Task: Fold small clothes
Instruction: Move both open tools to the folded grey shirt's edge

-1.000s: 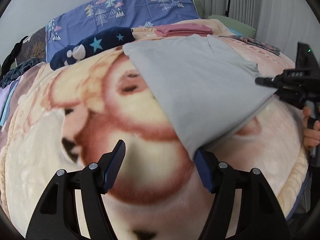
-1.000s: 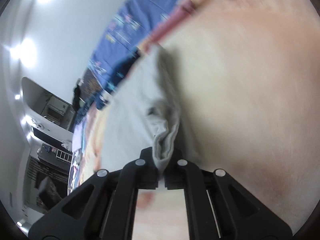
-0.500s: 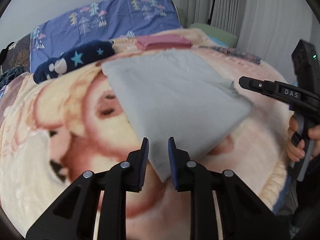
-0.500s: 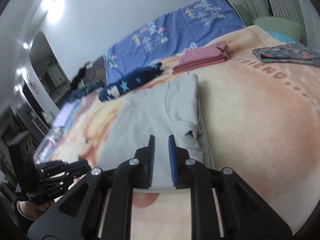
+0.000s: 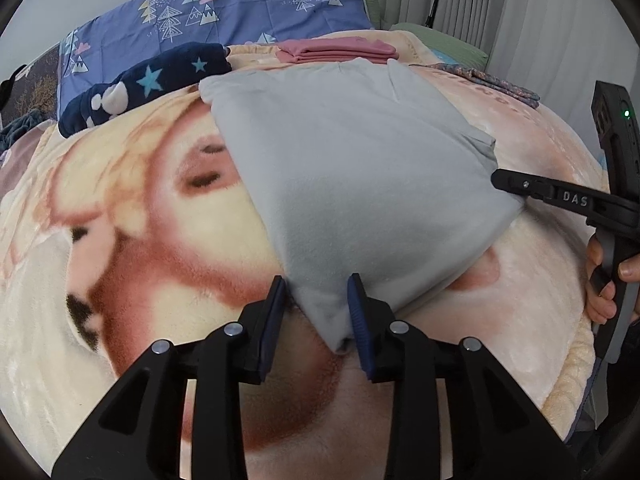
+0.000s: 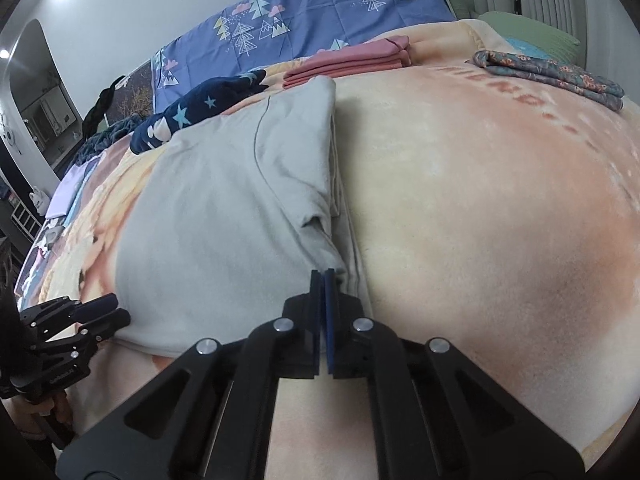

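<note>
A light grey shirt (image 5: 352, 176) lies partly folded on the printed blanket (image 5: 132, 240); it also shows in the right wrist view (image 6: 224, 208). My left gripper (image 5: 318, 308) is open, its fingers on either side of the shirt's near corner. My right gripper (image 6: 324, 276) is shut, its tips at the shirt's near right corner; I cannot tell whether cloth is pinched. The right gripper also shows in the left wrist view (image 5: 520, 186) at the shirt's right edge. The left gripper shows in the right wrist view (image 6: 96, 312) at the shirt's left corner.
A folded pink garment (image 5: 336, 50), a navy star-print garment (image 5: 152, 84) and a folded floral garment (image 6: 552, 72) lie at the far side of the blanket. A purple tree-print pillow (image 5: 216, 20) stands behind them. Curtains hang at the right.
My left gripper has opened a little and now brackets the shirt's near corner. My right gripper has closed fully and come down to the shirt's near right corner.
</note>
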{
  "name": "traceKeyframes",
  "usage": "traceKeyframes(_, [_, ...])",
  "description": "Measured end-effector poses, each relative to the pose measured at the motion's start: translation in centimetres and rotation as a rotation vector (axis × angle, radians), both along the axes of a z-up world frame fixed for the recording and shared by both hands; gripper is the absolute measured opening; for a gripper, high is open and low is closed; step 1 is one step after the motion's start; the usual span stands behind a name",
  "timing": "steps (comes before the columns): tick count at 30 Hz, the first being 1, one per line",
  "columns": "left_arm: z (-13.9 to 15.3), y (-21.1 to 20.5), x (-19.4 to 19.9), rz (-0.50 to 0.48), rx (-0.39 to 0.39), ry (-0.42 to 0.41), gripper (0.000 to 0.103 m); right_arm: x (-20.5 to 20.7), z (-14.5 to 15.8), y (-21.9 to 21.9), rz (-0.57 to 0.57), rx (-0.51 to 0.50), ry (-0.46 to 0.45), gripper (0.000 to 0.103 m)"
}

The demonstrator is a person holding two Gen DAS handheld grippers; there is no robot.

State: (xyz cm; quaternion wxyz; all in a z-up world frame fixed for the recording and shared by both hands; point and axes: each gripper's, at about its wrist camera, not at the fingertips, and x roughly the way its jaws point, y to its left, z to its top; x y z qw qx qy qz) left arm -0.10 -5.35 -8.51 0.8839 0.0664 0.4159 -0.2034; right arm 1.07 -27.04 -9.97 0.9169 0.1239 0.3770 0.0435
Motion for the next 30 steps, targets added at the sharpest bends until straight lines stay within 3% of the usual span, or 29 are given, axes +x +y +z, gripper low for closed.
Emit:
traceKeyframes(6, [2.2, -0.3, 0.9, -0.005, -0.003, -0.054, 0.034, -0.7, 5.0, 0.3, 0.052, -0.053, -0.146, 0.007])
traceKeyframes(11, [3.8, -0.4, 5.0, 0.039, -0.058, -0.073, 0.035, 3.4, 6.8, 1.7, 0.153, -0.026, -0.185, 0.008])
traceKeyframes(14, [3.2, -0.2, 8.5, 0.073, -0.057, -0.036, 0.044, 6.9, 5.0, 1.4, 0.13, -0.015, -0.091, 0.008])
traceKeyframes(16, [0.9, 0.0, 10.2, 0.083, -0.049, 0.03, 0.05, 9.5, 1.8, 0.5, 0.069, -0.048, 0.05, 0.004])
traceKeyframes(19, [-0.5, 1.6, 10.7, 0.094, -0.16, 0.069, 0.057, 9.7, 0.1, -0.6, 0.09, 0.02, 0.038, 0.005])
traceKeyframes(21, [-0.2, 2.2, 10.9, 0.092, -0.205, 0.096, 0.056, 9.2, 1.1, -0.7, 0.114, 0.025, 0.007, 0.015])
traceKeyframes(22, [0.1, 2.4, 11.0, 0.09, -0.216, 0.106, 0.056, 9.0, 1.6, -0.7, 0.122, 0.021, 0.001, 0.034])
traceKeyframes(24, [0.9, 2.7, 11.2, 0.078, -0.223, 0.101, 0.056, 8.6, 3.2, -1.1, 0.13, 0.012, -0.041, 0.059])
traceKeyframes(26, [1.6, 3.2, 11.7, 0.076, -0.22, 0.085, 0.056, 8.7, 4.4, -1.7, 0.134, -0.016, -0.074, 0.059])
traceKeyframes(28, [1.7, 3.4, 12.7, 0.074, -0.225, 0.096, 0.056, 9.7, 4.6, -2.1, 0.143, -0.015, -0.051, 0.058])
traceKeyframes(30, [1.3, 3.1, 13.7, 0.054, -0.245, 0.128, 0.056, 11.2, 3.7, -2.7, 0.171, 0.044, 0.014, 0.048])
